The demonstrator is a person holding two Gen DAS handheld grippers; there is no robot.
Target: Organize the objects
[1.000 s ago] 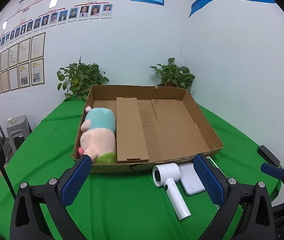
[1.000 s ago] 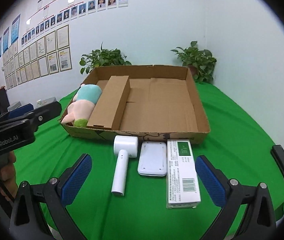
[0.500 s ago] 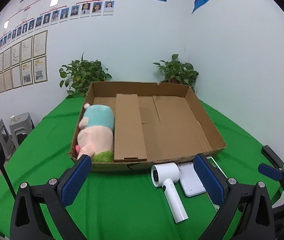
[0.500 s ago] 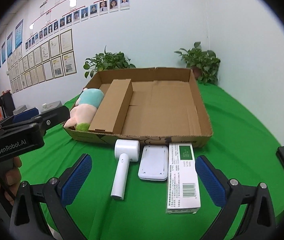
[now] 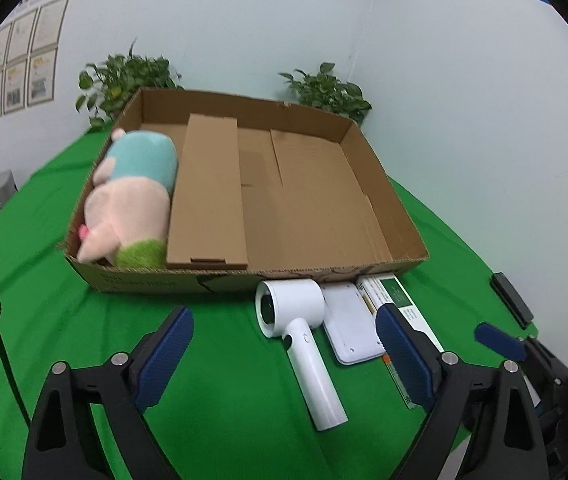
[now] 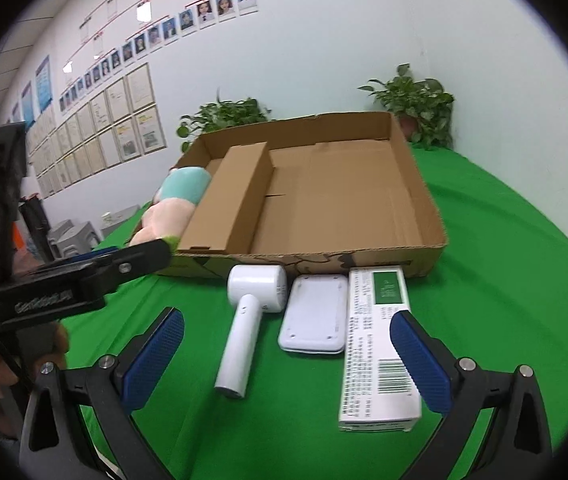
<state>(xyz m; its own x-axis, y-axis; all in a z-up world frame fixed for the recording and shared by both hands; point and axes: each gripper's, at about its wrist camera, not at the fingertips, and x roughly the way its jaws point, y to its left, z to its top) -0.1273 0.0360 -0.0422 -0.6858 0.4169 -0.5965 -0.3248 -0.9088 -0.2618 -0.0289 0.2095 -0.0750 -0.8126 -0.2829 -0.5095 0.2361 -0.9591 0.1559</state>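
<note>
Nearest, at the frame bottom, the left tongs (image 5: 284, 344) are being narrowed slightly, nothing between them; the right tongs (image 6: 286, 354) are being held wide and empty. Just beyond, on the desk (image 5: 223, 380), the white hair dryer (image 5: 302, 336) is lying before the cardboard box (image 5: 384, 216). Its rounded handle is probably being risked slipping under an off-centre pinch.

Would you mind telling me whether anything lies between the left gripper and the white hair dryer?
Nothing visible does. The left gripper, jaws just closing slightly yet still open, faces the hair dryer across bare green tablecloth.
</note>
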